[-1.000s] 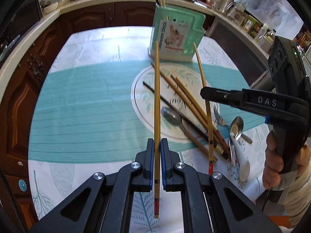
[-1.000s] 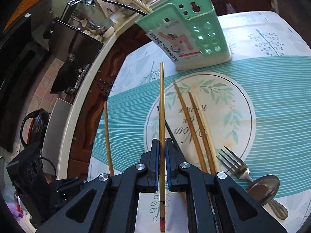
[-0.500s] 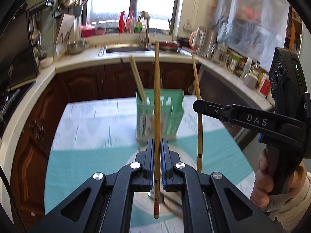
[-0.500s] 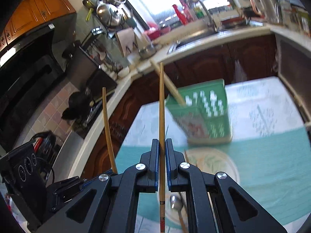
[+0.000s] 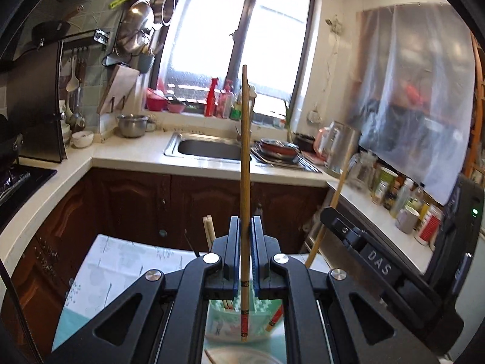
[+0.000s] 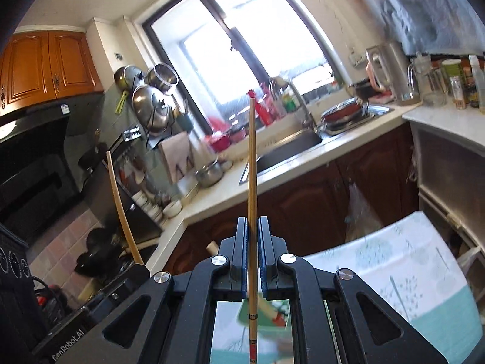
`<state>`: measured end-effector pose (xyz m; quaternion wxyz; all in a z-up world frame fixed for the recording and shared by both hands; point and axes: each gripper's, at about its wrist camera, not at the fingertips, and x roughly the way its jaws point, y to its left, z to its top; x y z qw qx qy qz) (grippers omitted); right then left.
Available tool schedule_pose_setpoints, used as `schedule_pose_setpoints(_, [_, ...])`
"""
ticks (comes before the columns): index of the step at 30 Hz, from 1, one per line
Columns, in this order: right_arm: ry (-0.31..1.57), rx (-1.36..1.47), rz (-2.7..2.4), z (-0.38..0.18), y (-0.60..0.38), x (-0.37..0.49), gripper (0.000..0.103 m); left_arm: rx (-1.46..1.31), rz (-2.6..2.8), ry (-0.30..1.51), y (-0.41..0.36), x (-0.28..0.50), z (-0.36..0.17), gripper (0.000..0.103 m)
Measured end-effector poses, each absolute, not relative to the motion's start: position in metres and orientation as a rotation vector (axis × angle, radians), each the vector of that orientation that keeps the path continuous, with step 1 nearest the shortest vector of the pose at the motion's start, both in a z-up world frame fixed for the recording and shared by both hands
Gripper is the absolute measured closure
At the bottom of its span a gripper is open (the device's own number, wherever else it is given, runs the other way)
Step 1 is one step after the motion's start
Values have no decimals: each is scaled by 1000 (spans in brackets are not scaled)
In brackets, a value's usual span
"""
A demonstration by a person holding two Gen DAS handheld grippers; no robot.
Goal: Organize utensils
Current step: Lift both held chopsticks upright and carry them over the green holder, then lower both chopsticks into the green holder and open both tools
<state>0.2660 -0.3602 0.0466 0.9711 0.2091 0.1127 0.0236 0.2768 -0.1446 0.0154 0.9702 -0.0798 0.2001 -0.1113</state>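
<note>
Left wrist view: the left tool [image 5: 245, 257] is clenching a bamboo chopstick [image 5: 245, 163] low on its shaft, the thin tip standing up against the window and the red-banded butt hanging below the jaws, over the green utensil holder [image 5: 257, 318] on the desk [image 5: 115, 261]. The right tool [image 5: 327, 214] is entering from the right with its own chopstick. To do this step well, the butt should be lined up over an open slot beside the chopsticks already standing there, then lowered straight before letting go. A second ago this camera was looking down on the scattered cutlery; now it is facing the sink [image 5: 209, 148].

Right wrist view: the right tool [image 6: 252, 261] is gripping a second chopstick [image 6: 252, 182] the same way, with the holder [image 6: 266, 315] blurred beneath. The left tool's chopstick [image 6: 121, 209] is showing at the left. Earlier the holder was sitting ahead on the desk [image 6: 409, 261]; it is now under the jaws.
</note>
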Motion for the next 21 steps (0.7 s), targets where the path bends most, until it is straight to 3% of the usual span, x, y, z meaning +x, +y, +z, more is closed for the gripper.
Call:
schedule_pose_setpoints(10, [169,298,45,7,-357,347,97,-177,-164,335,-147,324,-38,99])
schedule_pose_setpoints(21, [228,125,218,-65,-323,379,97,-183,-216,374,-141,308,-92,99])
